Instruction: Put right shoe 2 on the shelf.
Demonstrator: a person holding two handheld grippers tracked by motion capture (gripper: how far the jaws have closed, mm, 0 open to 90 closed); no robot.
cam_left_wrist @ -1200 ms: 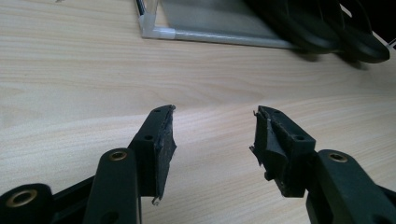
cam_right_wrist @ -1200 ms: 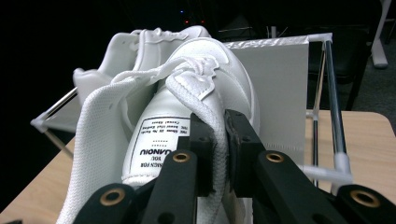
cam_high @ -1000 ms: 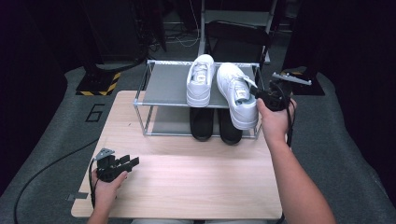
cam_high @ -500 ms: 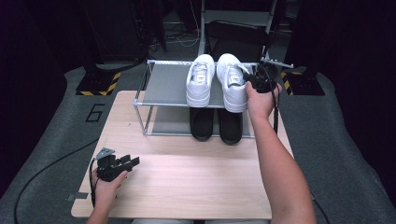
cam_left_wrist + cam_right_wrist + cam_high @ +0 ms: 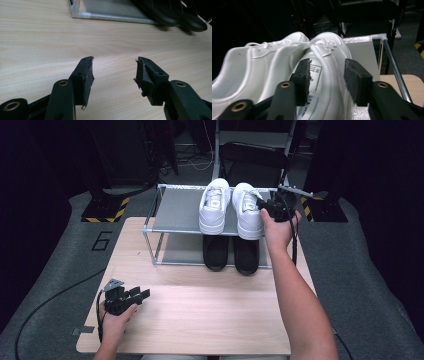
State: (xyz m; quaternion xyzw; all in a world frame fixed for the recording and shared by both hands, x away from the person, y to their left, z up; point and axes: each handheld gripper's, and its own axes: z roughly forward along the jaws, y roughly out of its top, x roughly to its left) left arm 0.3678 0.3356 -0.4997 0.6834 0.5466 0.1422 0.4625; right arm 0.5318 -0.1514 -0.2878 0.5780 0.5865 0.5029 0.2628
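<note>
While the right tool point(image 5: 267, 206) sits at the right side wall of the right white sneaker point(image 5: 246, 215), its jaws have just been opening and now stand apart. In the right gripper view one pad point(image 5: 303, 75) lies inside the shoe opening against the collar and the other pad point(image 5: 355, 77) stands outside the shoe, clear of the side wall; the collar remains between them, unclamped. That sneaker rests on the top tier of the shoe rack point(image 5: 175, 210), just beside the left white sneaker point(image 5: 214, 210), the two side by side with toes toward the person. A pair of black shoes point(image 5: 232, 255) occupies the lower tier directly beneath them. The rack stands at the far half of the tabletop point(image 5: 200, 315). The left tool point(image 5: 131, 297) rests low over the near left part of the tabletop, well apart from the rack, jaws wide apart with nothing between them.
</note>
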